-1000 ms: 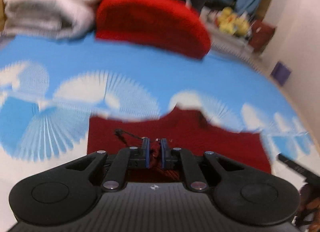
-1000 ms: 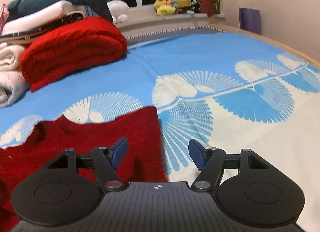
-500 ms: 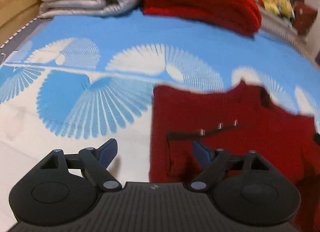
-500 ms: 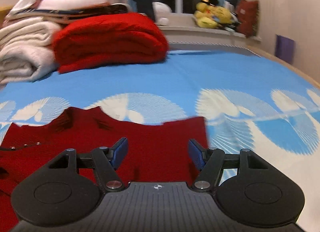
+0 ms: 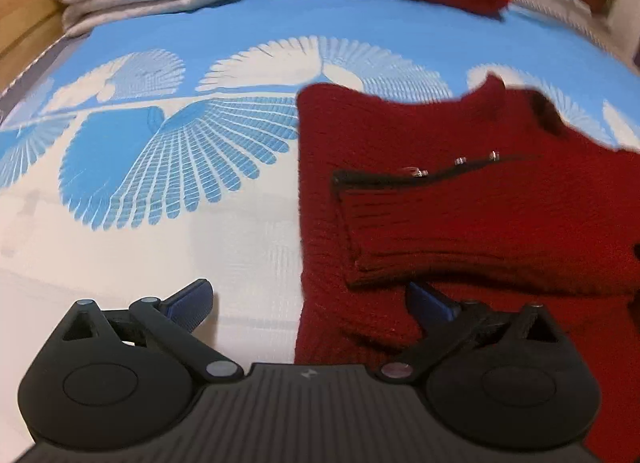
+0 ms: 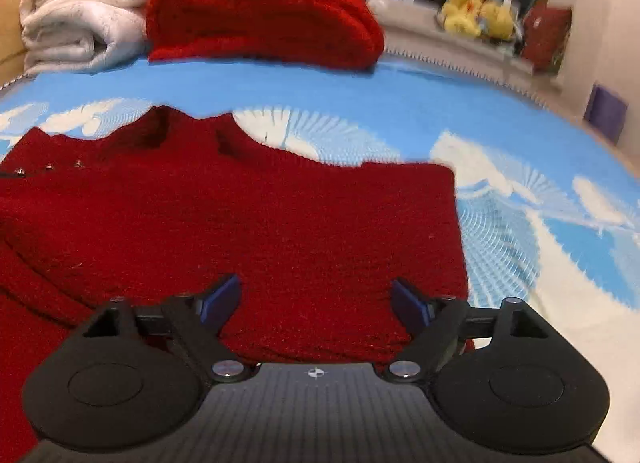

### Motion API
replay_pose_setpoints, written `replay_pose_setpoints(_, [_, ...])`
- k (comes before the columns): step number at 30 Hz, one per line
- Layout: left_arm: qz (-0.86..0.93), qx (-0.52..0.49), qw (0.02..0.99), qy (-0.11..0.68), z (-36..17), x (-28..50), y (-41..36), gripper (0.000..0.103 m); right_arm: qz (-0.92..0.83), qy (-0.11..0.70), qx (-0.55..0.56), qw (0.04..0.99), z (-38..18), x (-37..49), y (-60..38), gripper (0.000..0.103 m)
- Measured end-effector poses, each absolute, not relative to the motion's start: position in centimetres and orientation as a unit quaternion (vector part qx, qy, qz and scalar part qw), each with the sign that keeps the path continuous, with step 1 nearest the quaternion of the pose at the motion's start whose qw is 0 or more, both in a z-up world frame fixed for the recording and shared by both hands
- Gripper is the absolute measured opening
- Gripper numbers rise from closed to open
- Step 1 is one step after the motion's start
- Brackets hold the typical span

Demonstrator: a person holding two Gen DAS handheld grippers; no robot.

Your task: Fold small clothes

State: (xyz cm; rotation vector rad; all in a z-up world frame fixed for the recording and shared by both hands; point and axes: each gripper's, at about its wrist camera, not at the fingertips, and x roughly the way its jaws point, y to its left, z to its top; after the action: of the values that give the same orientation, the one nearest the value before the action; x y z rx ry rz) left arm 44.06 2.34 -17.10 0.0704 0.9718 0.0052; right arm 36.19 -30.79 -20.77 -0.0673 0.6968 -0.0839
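A dark red knitted sweater [image 5: 480, 199] lies flat on the blue and white bedspread [image 5: 168, 167], one sleeve folded across its body with small metal studs on it. My left gripper [image 5: 308, 299] hovers over the sweater's left edge, its jaws opening wide, nothing pressed between them. In the right wrist view the same sweater [image 6: 248, 215] fills the middle. My right gripper [image 6: 316, 301] hangs over its near right part, jaws opening, the pads not pressing the knit.
A folded bright red knit [image 6: 260, 19] and folded white blankets [image 6: 80, 19] are stacked at the far edge of the bed. Yellow plush toys [image 6: 476, 15] sit on a ledge behind. A wall with a purple patch [image 6: 606, 113] is to the right.
The left gripper let go of the sweater, opened wide and sank toward its left edge. The right gripper shifted left over the sweater's body and widened its jaws.
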Motion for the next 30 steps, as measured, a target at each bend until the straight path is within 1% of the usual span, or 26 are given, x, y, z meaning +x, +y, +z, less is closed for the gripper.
replay_pose_setpoints(1, [0.004, 0.031, 0.883, 0.468, -16.6, 43.9, 2.4, 0.103, -0.045, 0.341, -0.035, 0.938, -20.1, 35.9, -30.6, 0.083])
replay_pose_setpoints(3, [-0.006, 0.036, 0.887, 0.46, -15.2, 43.0, 2.3, 0.103, -0.046, 0.331, 0.001, 0.943, -18.1, 34.4, -30.8, 0.083])
replay_pose_setpoints(6, [-0.013, 0.048, 0.897, 0.439, -12.8, 40.0, 2.1, 0.103, -0.029, 0.317, 0.048, 0.947, -15.0, 29.5, -31.4, 0.085])
replay_pose_setpoints(8, [-0.024, 0.054, 0.903, 0.426, -11.2, 36.8, 1.7, 0.103, -0.019, 0.311, 0.073, 0.948, -13.4, 24.8, -31.5, 0.091])
replay_pose_setpoints(10, [-0.033, 0.053, 0.91, 0.411, -9.6, 32.7, 1.6, 0.103, -0.016, 0.301, 0.085, 0.95, -12.4, 20.0, -31.4, 0.093])
replay_pose_setpoints(12, [-0.035, 0.03, 0.919, 0.391, -9.0, 27.6, 2.3, 0.103, -0.01, 0.288, 0.068, 0.955, -12.1, 14.9, -30.5, 0.095])
replay_pose_setpoints(14, [-0.035, 0.006, 0.923, 0.383, -9.3, 22.4, 3.3, 0.103, -0.015, 0.276, 0.051, 0.96, -12.5, 9.8, -29.2, 0.097])
replay_pose_setpoints(16, [-0.036, 0.001, 0.917, 0.396, -10.5, 17.9, 4.0, 0.103, -0.014, 0.272, 0.047, 0.961, -13.2, 5.9, -28.2, 0.098])
replay_pose_setpoints(19, [-0.021, 0.03, 0.914, 0.404, -12.3, 12.9, 4.4, 0.103, -0.004, 0.287, 0.045, 0.957, -14.4, 2.5, -26.6, 0.098])
replay_pose_setpoints(21, [-0.019, 0.033, 0.92, 0.391, -12.9, 10.3, 4.6, 0.103, 0.005, 0.288, 0.057, 0.956, -14.9, 0.8, -26.2, 0.098])
replay_pose_setpoints(26, [-0.023, 0.044, 0.933, 0.357, -13.6, 6.8, 4.5, 0.103, -0.006, 0.245, 0.04, 0.969, -14.7, -1.8, -26.3, 0.098])
replay_pose_setpoints(30, [-0.029, 0.046, 0.933, 0.356, -14.1, 5.8, 4.1, 0.103, -0.022, 0.253, 0.055, 0.966, -15.2, -2.6, -27.2, 0.098])
